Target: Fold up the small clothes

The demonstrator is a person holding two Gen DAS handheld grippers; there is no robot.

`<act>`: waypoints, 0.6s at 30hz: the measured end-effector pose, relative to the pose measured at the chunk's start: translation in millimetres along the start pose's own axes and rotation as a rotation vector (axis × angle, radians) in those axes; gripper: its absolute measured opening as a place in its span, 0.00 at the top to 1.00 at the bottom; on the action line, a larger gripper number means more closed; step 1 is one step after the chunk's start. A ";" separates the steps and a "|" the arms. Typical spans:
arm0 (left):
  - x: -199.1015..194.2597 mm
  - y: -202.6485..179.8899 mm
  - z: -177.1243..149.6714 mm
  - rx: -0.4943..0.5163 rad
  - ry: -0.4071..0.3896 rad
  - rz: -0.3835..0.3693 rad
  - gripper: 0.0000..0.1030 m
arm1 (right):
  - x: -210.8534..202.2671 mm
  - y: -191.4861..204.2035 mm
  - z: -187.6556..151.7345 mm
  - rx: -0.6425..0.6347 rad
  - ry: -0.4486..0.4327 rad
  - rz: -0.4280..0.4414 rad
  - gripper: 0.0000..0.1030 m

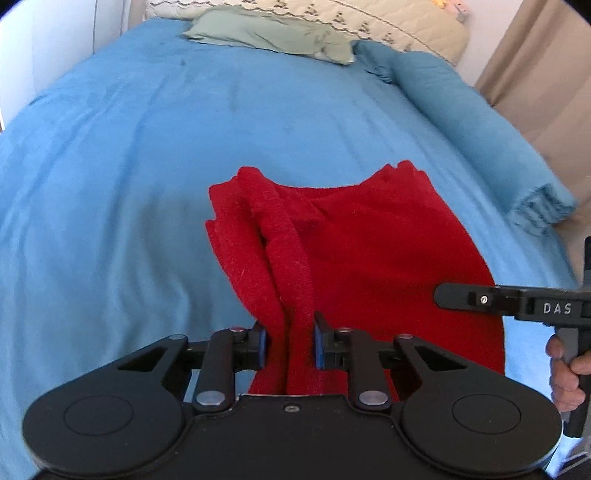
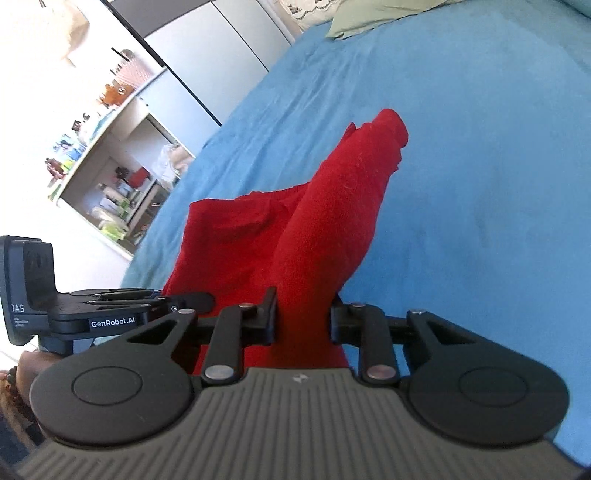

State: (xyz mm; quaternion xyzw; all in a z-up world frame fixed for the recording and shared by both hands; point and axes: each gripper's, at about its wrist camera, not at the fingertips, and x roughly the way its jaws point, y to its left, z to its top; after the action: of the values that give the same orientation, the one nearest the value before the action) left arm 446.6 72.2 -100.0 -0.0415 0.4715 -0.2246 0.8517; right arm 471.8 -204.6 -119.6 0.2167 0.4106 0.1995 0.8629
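Observation:
A red knit garment lies partly folded on the blue bedspread. My left gripper is shut on a bunched near edge of the garment, which rises in a ridge from the jaws. My right gripper is shut on another part of the red garment, which stretches away from it in a raised fold. The right gripper also shows at the right edge of the left wrist view. The left gripper shows at the left of the right wrist view.
A pale green pillow and a patterned cream quilt lie at the head of the bed. A rolled blue blanket runs along the bed's right side. Shelves with clutter and a wardrobe stand beyond the bed.

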 end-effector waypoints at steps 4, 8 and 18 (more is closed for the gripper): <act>5.7 -40.3 -26.0 0.010 0.047 -0.024 0.76 | -48.7 -5.8 -23.4 -0.005 0.023 -0.020 0.61; 30.3 -70.3 -57.1 0.027 0.088 -0.034 0.76 | -75.8 -25.2 -59.2 -0.003 0.076 -0.076 0.61; 52.0 -83.0 -76.1 0.048 0.037 0.090 0.33 | -72.6 -83.3 -116.9 0.007 0.082 -0.118 0.45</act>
State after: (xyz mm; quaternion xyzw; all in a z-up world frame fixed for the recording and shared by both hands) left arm 379.1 -13.4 -159.4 0.0042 0.4830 -0.1979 0.8529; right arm 350.4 -286.7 -185.8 0.1866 0.4585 0.1557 0.8548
